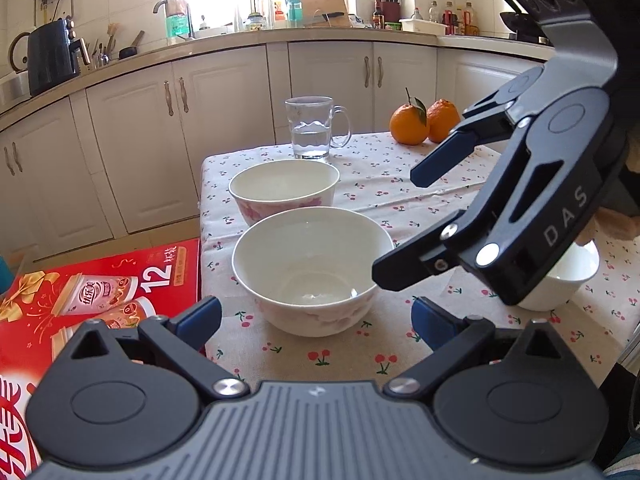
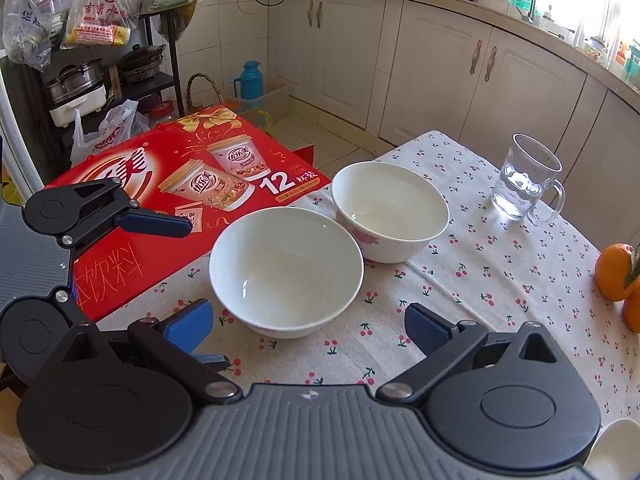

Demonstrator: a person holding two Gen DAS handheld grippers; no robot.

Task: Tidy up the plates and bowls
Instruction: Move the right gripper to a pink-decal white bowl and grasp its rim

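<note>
hovering with jaws apart, the left gripper point(image 1: 316, 318) and right gripper point(image 2: 308, 324) face the near bowl point(image 2: 286, 272), likely the next grasp for stacking.

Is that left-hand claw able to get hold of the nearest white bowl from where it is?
Probably yes. The left gripper is open, its fingers spread about as wide as the nearest bowl, with only bare tablecloth between. The right gripper hangs off to one side.
</note>
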